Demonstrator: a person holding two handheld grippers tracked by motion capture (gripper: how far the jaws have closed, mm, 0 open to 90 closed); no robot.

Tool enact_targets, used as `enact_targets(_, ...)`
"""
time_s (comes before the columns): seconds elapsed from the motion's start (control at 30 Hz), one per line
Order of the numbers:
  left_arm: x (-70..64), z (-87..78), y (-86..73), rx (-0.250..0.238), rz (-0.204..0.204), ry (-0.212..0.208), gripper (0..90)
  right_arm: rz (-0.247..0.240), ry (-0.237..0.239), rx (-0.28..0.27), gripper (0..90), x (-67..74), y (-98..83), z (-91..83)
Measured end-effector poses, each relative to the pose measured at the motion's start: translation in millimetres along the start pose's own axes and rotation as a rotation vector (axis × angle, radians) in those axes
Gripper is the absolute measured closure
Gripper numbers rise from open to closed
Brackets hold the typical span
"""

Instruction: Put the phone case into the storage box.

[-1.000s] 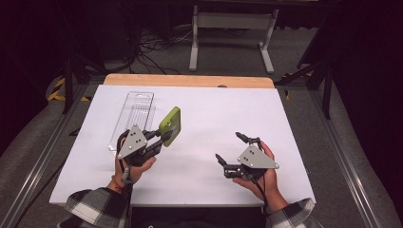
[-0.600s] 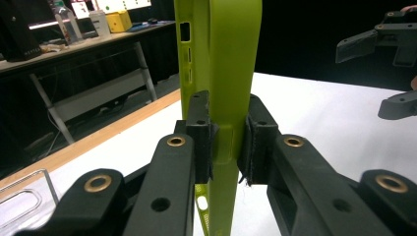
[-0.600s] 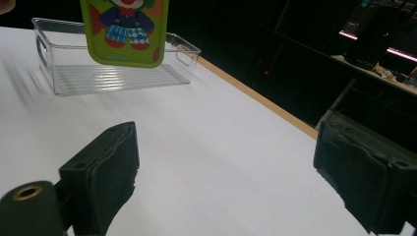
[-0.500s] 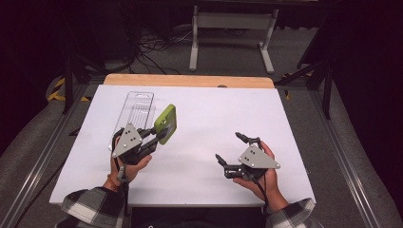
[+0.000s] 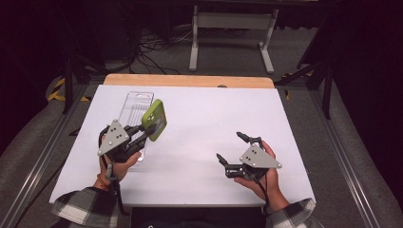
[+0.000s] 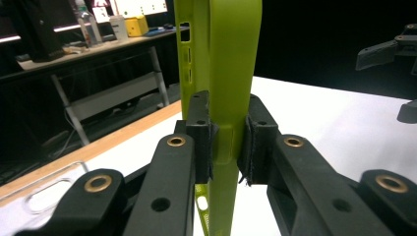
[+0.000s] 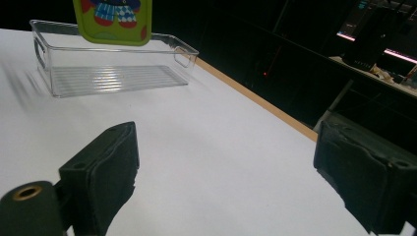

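— Holding what, the left gripper (image 5: 142, 134)?
— Jaws clamped on the lime-green rubbery phone case (image 5: 155, 119), long axis upright, just right of the clear plastic bin (image 5: 134, 105).
— Right gripper (image 5: 233, 152)?
— Gaping, empty, farther from the bin.

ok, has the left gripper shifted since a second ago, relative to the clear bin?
Yes. The left gripper, shut on the green phone case, has moved a little up the high view, so the case now overlaps more of the clear bin.
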State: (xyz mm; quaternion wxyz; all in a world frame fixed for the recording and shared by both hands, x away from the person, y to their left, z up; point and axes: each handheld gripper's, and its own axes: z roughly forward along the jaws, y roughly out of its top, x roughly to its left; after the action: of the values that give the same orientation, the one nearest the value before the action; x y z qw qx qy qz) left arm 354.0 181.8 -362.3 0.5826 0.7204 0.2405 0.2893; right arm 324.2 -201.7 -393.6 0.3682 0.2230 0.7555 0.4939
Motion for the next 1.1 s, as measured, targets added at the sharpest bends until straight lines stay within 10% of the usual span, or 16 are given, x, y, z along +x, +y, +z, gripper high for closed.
enact_targets(0.77, 30.4, -26.0, 1.5, -0.009, -0.022, 0.033, 78.0, -0.001, 0.002, 0.003, 11.2, -2.1, -0.8, 0.0)
enact_targets(1.1, 64.5, -23.0, -3.8, 0.054, -0.014, 0.005, 77.9, 0.017, 0.0, 0.023, 11.2, -6.1, -3.5, 4.1)
